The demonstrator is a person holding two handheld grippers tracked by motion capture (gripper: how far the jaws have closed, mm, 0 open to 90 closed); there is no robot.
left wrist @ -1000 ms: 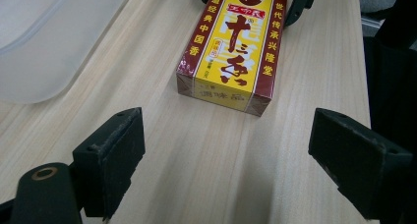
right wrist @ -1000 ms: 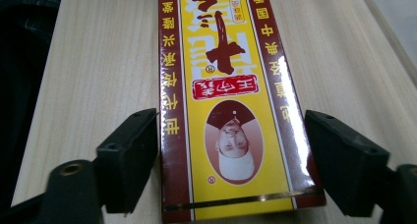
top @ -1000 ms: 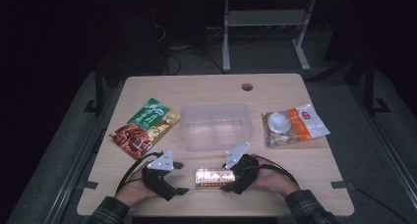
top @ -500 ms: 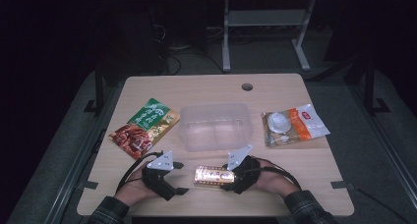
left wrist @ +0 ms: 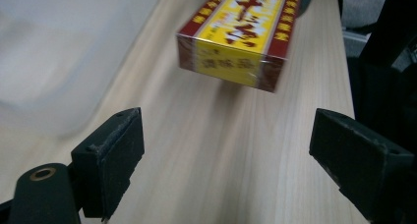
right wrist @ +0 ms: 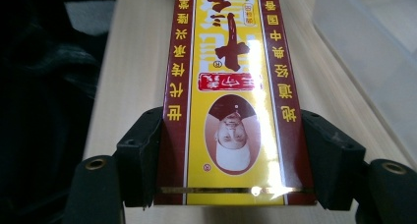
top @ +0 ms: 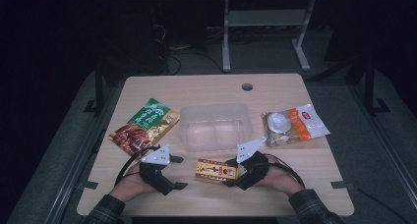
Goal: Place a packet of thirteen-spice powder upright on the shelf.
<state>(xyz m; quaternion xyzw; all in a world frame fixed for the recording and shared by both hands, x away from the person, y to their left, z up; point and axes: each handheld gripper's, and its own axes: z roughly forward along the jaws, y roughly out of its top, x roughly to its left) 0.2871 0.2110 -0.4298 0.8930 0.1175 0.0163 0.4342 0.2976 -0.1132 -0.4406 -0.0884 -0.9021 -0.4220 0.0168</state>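
We note the table (top: 314,165), wood-topped. At its middle sits a clear tub (top: 215,126), with a green pouch (top: 146,126) to its left and an orange packet (top: 295,126) to its right. Near the front edge, between both hands, is the yellow-red box (top: 216,170), raised slightly off the wood. Our right gripper (top: 231,172) has just been closing; its jaws pinch the box's long sides. Our left gripper (top: 178,172) stands spread, holding nothing, just beside the box.
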